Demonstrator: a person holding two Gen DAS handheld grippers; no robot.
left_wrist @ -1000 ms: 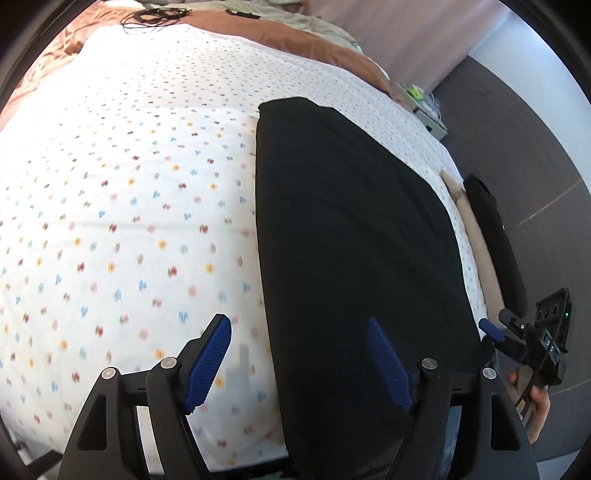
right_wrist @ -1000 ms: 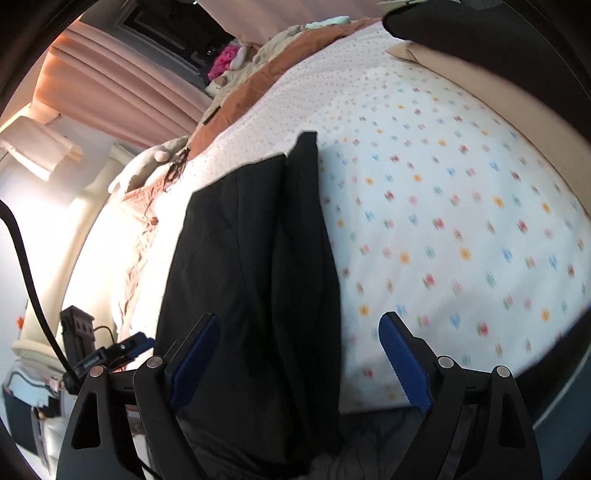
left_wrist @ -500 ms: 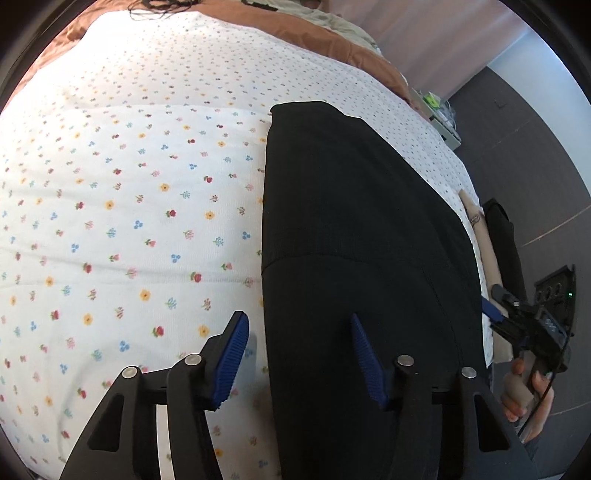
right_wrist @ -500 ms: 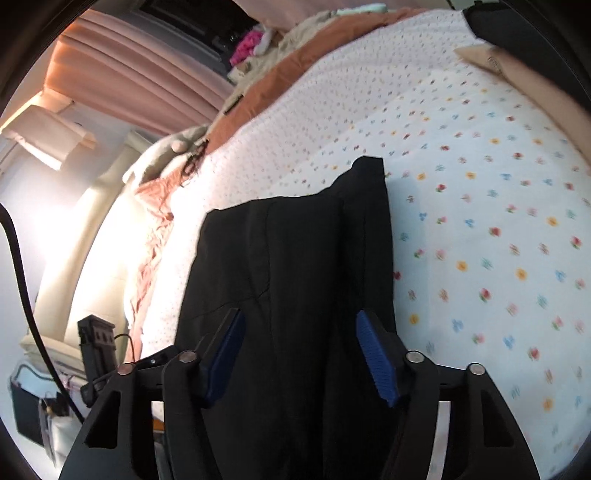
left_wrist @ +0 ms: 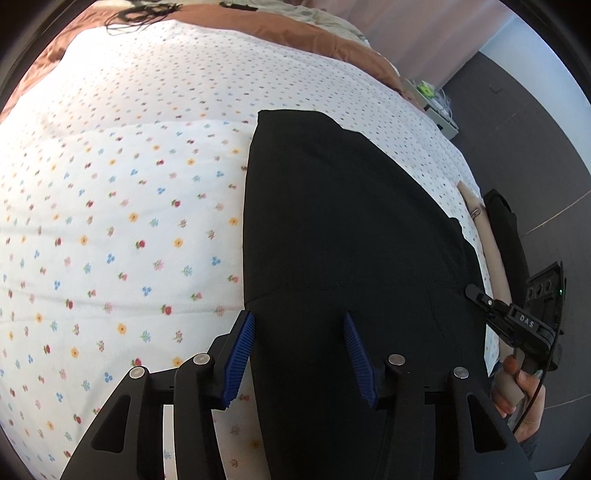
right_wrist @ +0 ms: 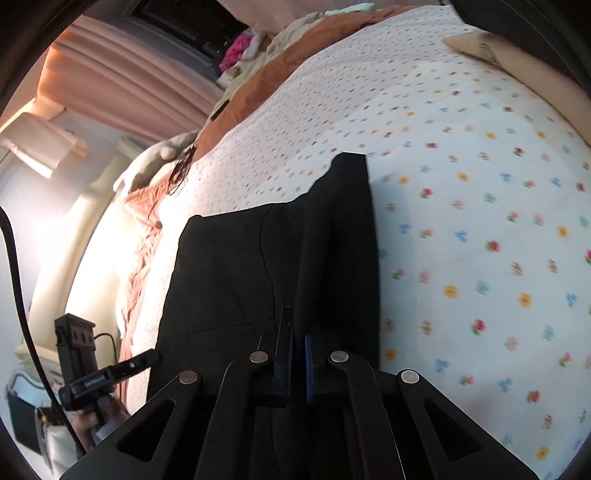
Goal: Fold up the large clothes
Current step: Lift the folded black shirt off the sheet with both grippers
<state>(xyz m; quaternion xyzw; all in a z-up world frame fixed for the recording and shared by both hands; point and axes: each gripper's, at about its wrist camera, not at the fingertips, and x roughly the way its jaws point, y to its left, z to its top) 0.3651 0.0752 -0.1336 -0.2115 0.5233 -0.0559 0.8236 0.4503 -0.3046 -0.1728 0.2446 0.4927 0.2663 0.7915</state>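
A black garment [left_wrist: 351, 221], folded lengthwise into a long strip, lies on the flower-print bed sheet [left_wrist: 129, 221]. My left gripper [left_wrist: 299, 354] hovers low over its near left edge. Its jaws are closing, with the edge between the blue pads [left_wrist: 240, 354] and no pinch visible. In the right wrist view the same garment [right_wrist: 258, 266] runs away from me, and my right gripper [right_wrist: 298, 354] is shut on a ridge of its cloth. The right gripper [left_wrist: 476, 291] also shows in the left wrist view, at the garment's right edge, held by a hand [left_wrist: 517, 391].
A beige folded cloth [left_wrist: 487, 236] and another black item [left_wrist: 506, 229] lie along the bed's right edge. A brown blanket [left_wrist: 295, 33] and a tangle of black cable [left_wrist: 147, 14] sit at the far end. Pink curtains [right_wrist: 129, 85] hang beyond, with dark floor [left_wrist: 535, 147] to the right.
Both grippers have moved forward and lower over the black garment. The right jaws went from wide open to shut on the cloth. The left jaws have narrowed around the garment's left edge.
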